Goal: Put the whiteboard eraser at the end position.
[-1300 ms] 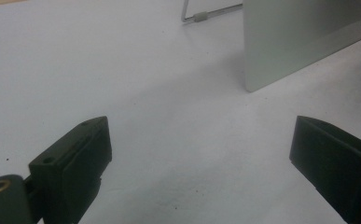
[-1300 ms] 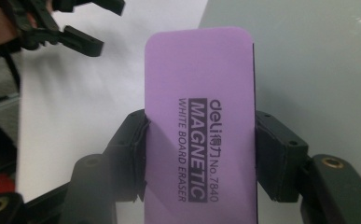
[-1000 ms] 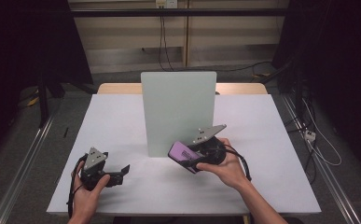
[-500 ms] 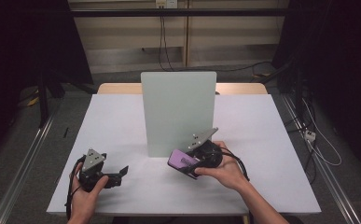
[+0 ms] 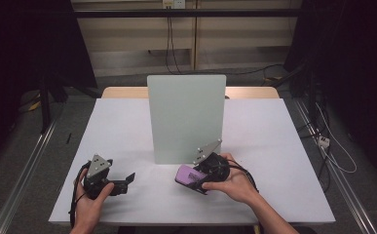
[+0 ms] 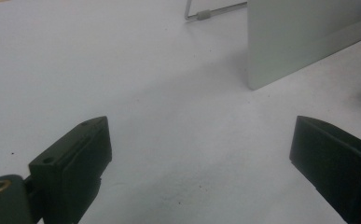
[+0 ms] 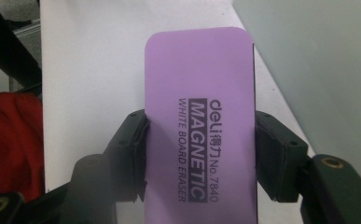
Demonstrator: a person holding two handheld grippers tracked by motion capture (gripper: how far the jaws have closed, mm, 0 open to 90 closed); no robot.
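Right gripper pinches purple whiteboard eraser near table front edge, beside upright whiteboard. Left gripper spread, front-left corner.

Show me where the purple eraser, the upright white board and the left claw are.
purple eraser (image 7: 199, 126), right gripper view, middle of its printed face.
upright white board (image 5: 186, 117), high view, centre of its front face.
left claw (image 5: 125, 179), high view, between its fingertips.
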